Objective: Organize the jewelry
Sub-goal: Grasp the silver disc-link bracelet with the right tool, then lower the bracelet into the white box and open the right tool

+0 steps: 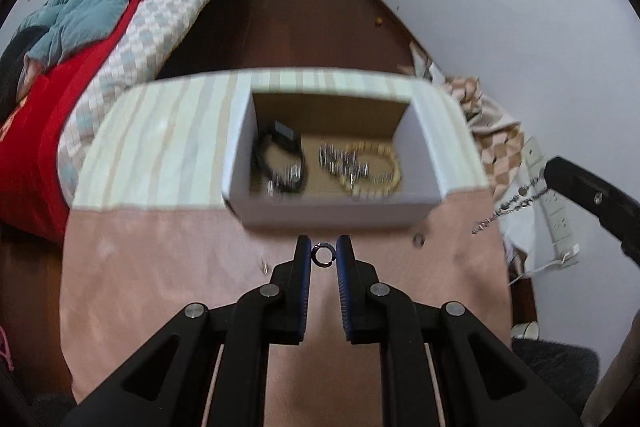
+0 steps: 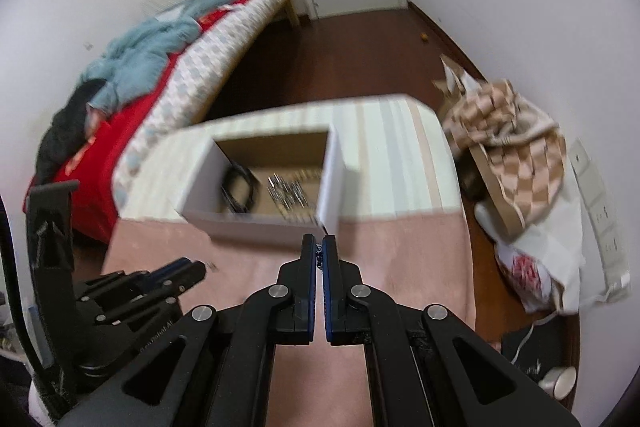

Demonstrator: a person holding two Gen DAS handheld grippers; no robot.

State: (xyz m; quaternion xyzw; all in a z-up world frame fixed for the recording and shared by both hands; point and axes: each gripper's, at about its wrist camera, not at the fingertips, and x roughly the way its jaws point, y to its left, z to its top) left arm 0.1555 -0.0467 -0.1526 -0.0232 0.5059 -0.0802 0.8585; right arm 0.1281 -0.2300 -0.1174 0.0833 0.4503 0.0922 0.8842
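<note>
Left gripper (image 1: 324, 254) reaches forward, its two blue-padded fingers (image 1: 304, 259) pinching a small dark ring (image 1: 322, 254) at the very tips. Right gripper (image 2: 319, 255) sits level beside it, jaws nearly together, clamping a chain (image 2: 319, 257).

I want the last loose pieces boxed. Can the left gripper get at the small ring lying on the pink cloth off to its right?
Probably yes. The small ring lies in the open on the pink cloth, nothing over it. But the left gripper already has a dark ring between its fingers, so that should go into the box first.
</note>
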